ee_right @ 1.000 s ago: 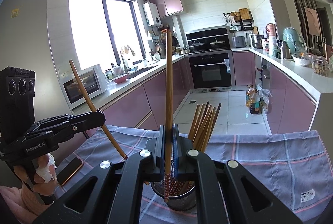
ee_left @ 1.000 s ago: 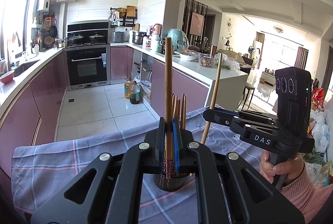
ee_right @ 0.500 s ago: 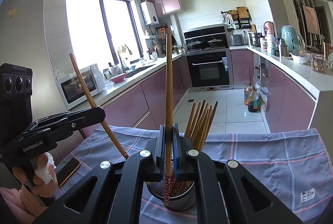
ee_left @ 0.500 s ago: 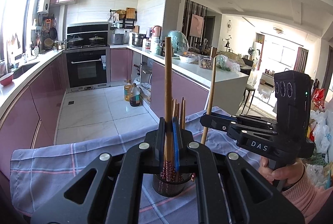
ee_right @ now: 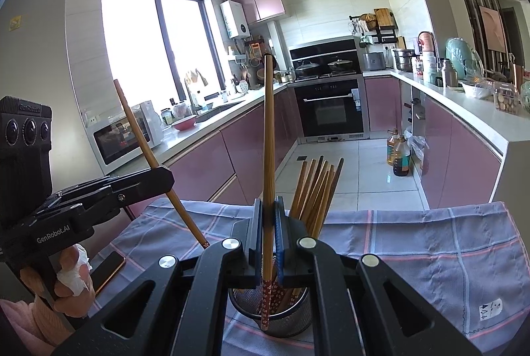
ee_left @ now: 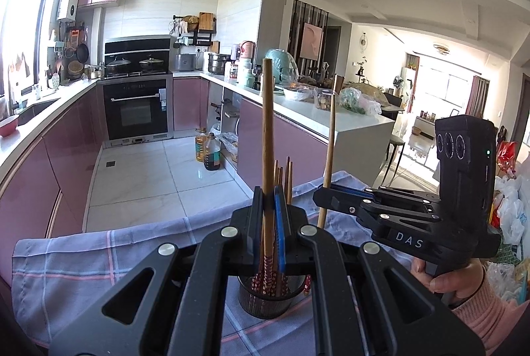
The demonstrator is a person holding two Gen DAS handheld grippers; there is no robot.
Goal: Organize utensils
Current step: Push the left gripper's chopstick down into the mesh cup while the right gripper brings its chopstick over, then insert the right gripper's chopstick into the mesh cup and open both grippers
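Note:
A round metal mesh holder (ee_right: 270, 313) stands on a checked cloth (ee_right: 414, 253) with several wooden chopsticks (ee_right: 314, 190) leaning in it. The holder also shows in the left wrist view (ee_left: 270, 296). My left gripper (ee_left: 270, 207) is shut on one upright chopstick (ee_left: 267, 137), its patterned tip down over the holder. My right gripper (ee_right: 269, 217) is shut on another upright chopstick (ee_right: 268, 137), its patterned tip reaching into the holder. Each gripper shows in the other's view, the right gripper (ee_left: 328, 195) on the right and the left gripper (ee_right: 164, 178) on the left.
A phone (ee_right: 107, 266) lies on the cloth's left edge. Past the cloth is a kitchen floor with oil bottles (ee_right: 399, 152), pink cabinets on both sides and an oven (ee_right: 331, 107) at the back. A counter (ee_left: 331, 121) holds bowls and jars.
Both grippers have lowered their chopsticks towards the holder. The right chopstick has swung from tilted to nearly upright, and its tip now reaches into the holder.

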